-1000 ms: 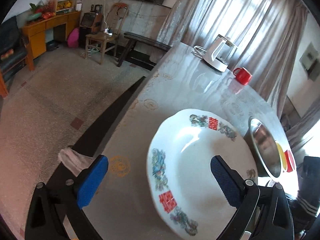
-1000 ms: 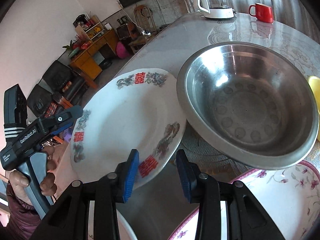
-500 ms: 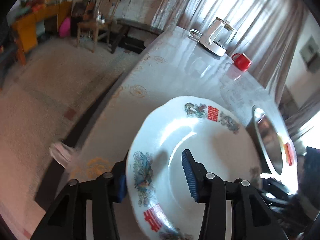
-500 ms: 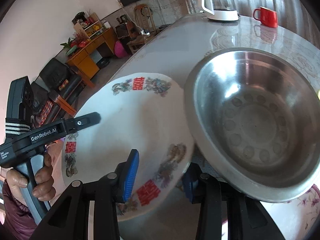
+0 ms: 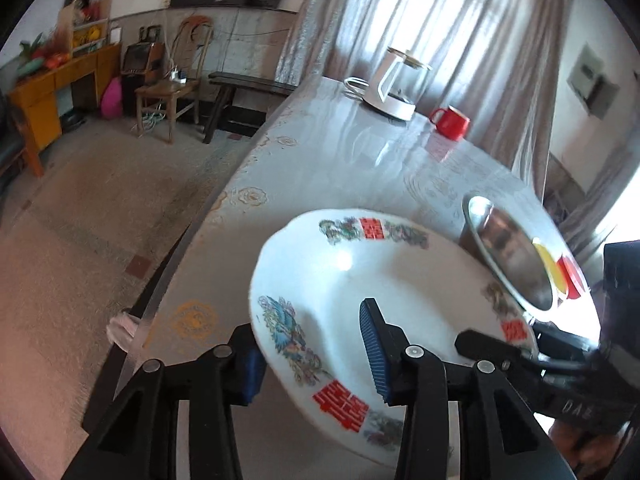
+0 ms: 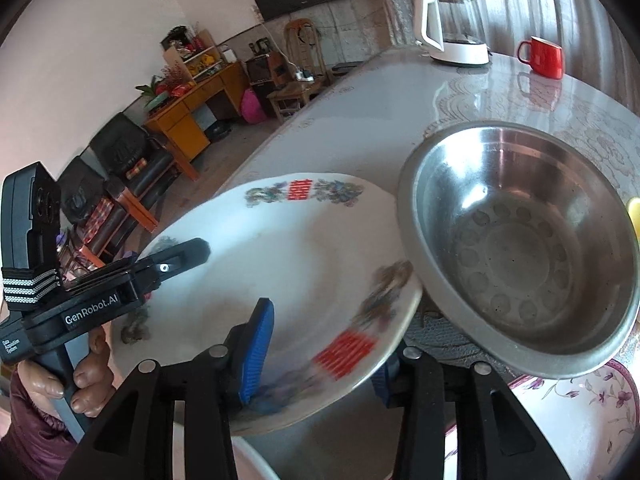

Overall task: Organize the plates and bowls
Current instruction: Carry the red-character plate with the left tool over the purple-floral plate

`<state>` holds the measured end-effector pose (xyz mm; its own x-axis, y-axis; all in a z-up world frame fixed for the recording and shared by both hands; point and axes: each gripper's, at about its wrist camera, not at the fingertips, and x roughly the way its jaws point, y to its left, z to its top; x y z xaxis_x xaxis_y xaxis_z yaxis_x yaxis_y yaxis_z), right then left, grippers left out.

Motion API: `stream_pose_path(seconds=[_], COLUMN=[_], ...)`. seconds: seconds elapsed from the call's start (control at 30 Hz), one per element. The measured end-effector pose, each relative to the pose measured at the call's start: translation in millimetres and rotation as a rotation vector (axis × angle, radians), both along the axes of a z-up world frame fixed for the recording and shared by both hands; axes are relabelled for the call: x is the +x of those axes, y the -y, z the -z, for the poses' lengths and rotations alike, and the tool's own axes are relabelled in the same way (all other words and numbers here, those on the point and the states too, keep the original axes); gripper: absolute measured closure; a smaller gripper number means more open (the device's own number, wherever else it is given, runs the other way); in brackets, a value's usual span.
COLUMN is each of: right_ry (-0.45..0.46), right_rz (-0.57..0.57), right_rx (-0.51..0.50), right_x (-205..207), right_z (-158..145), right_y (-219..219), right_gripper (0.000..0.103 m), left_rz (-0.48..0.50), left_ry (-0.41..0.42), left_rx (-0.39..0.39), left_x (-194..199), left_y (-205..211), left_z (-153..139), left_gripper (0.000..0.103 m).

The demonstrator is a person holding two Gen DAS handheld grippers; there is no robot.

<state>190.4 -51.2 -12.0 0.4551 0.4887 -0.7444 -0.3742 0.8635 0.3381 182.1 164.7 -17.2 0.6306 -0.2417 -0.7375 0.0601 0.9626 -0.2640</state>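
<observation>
Up off the table (image 6: 380, 92) and tipped: a white plate (image 5: 400, 280), round, smooth and shiny, with red marks and painted birds on its wavy rim. Pinched at the near rim by the left hand-held gripper (image 5: 312, 360), jaws closing, rim between them, one ribbed blue pad on top and one under. Pinched on the other side by the right hand-held gripper (image 6: 320, 364) in the same way, jaws part open, one pad above the rim and one below.

Right beside the white plate, in the way: a big steel bowl (image 6: 520, 240), grey and shiny, with round dents in its bottom. Rim of that bowl over the plate's edge; touching or not, hard to tell. Under the bowl's near side, a flowered plate (image 6: 580, 412) with a pink rim. Far back on the glossy table, well apart: a white kettle (image 6: 452, 20) and a red mug (image 6: 542, 56). At the left edge, a hand (image 6: 80, 376) around the left handle.
</observation>
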Motion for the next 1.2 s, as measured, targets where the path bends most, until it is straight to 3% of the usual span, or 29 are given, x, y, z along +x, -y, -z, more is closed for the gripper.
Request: stream_pose_path(seconds=[0.2, 0.4, 0.5, 0.53, 0.67, 0.8, 1.2], right_ry=[-0.040, -0.047, -0.058, -0.061, -0.053, -0.006, 0.037], right_rz=[0.008, 0.029, 0.039, 0.043, 0.049, 0.041, 0.014], right_rx=[0.002, -0.019, -0.026, -0.019, -0.032, -0.048, -0.010], right_x=[1, 1, 5, 6, 2, -10, -37], right_z=[9, 14, 15, 15, 15, 9, -3], right_y=[4, 9, 9, 9, 5, 6, 3], right_gripper=[0.064, 0.066, 0.062, 0.062, 0.061, 0.062, 0.063], left_rz=[-0.022, -0.083, -0.067, -0.052, -0.029, -0.014, -0.023], left_ry=[-0.048, -0.029, -0.036, -0.040, 0.015, 0.033, 0.079], left_rx=[-0.032, -0.070, -0.072, -0.068, 0.015, -0.048, -0.056], left_x=[8, 26, 36, 38, 25, 9, -27], left_y=[-6, -17, -13, -9, 3, -6, 0], left_z=[10, 10, 13, 13, 6, 3, -7], left_gripper=[0.058, 0.042, 0.044, 0.053, 0.053, 0.057, 0.057])
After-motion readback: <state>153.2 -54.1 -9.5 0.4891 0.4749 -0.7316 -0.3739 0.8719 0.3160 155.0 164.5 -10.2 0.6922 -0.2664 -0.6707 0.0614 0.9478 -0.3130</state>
